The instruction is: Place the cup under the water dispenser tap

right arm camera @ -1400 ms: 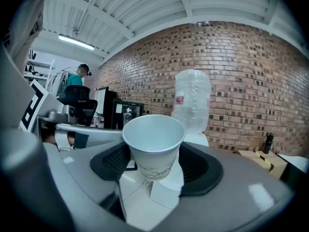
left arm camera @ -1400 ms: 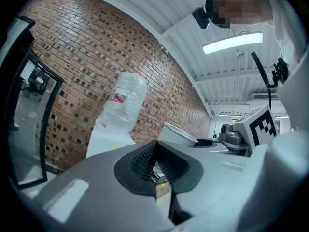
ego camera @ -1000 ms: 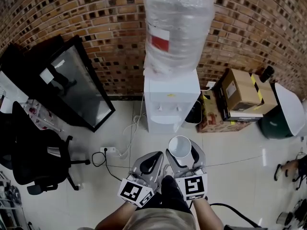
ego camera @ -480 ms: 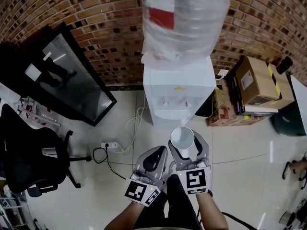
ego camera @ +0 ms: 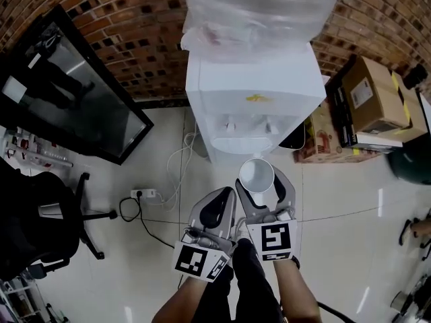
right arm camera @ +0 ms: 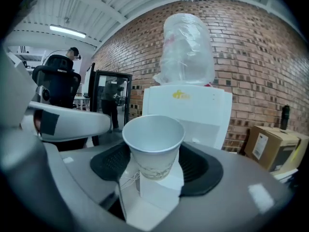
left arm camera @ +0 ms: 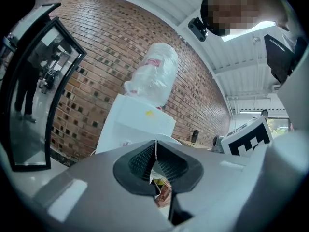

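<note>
A white water dispenser (ego camera: 256, 89) stands against the brick wall with a plastic-wrapped bottle (ego camera: 259, 5) on top. Its two taps (ego camera: 249, 124) sit over a recessed tray. My right gripper (ego camera: 260, 182) is shut on a white paper cup (ego camera: 256, 174), held upright and mouth up, a short way in front of the tap recess. In the right gripper view the cup (right arm camera: 153, 146) sits between the black pads (right arm camera: 203, 170), with the dispenser (right arm camera: 188, 111) straight behind it. My left gripper (ego camera: 217, 206) hangs beside it on the left, shut and empty; its pads (left arm camera: 166, 166) meet.
A black-framed glass panel (ego camera: 64, 93) leans on the wall at left, above an office chair (ego camera: 37, 224). A power strip (ego camera: 144, 194) and cables lie on the tiled floor left of the dispenser. Cardboard boxes (ego camera: 377, 93) are stacked to its right.
Both grippers have come down and closer to the dispenser, the cup still held by the right one. The dispenser now fills more of the head view.
</note>
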A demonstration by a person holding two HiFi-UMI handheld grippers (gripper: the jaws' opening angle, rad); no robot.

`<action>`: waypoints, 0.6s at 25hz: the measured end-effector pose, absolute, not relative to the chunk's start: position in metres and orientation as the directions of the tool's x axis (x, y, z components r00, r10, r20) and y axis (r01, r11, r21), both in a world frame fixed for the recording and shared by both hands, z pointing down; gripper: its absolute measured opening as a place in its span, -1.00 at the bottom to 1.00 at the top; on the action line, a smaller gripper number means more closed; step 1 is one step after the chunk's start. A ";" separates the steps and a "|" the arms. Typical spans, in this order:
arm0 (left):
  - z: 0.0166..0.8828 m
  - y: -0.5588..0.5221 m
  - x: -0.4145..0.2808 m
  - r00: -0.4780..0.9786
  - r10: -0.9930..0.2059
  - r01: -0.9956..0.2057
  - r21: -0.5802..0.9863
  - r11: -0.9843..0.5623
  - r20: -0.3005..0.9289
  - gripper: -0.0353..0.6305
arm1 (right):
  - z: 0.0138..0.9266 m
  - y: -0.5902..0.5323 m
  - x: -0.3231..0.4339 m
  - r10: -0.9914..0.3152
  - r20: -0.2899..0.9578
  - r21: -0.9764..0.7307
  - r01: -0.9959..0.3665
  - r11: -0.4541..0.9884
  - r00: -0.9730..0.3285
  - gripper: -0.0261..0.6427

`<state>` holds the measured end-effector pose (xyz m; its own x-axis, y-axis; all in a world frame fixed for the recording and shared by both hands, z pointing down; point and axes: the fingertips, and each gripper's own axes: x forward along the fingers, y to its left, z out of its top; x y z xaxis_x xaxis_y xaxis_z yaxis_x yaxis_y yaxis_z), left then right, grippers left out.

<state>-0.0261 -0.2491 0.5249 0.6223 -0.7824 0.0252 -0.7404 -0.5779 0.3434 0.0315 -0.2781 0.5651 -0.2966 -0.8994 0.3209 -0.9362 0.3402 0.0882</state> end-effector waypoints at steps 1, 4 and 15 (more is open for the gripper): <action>0.534 -0.253 -0.024 0.619 -0.785 -0.742 0.348 -0.574 0.026 -0.91 | 0.574 -0.283 0.034 -0.902 0.317 0.089 -0.937 0.337 -0.294 0.04; 0.560 -0.260 -0.013 0.621 -0.783 -0.740 0.352 -0.573 0.031 -0.91 | 0.601 -0.293 0.041 -0.903 0.317 0.094 -0.938 0.333 -0.289 0.04; 0.631 -0.283 0.017 0.656 -0.754 -0.712 0.354 -0.606 0.031 -0.91 | 0.711 -0.336 0.077 -0.897 0.373 0.101 -0.951 0.294 -0.237 0.04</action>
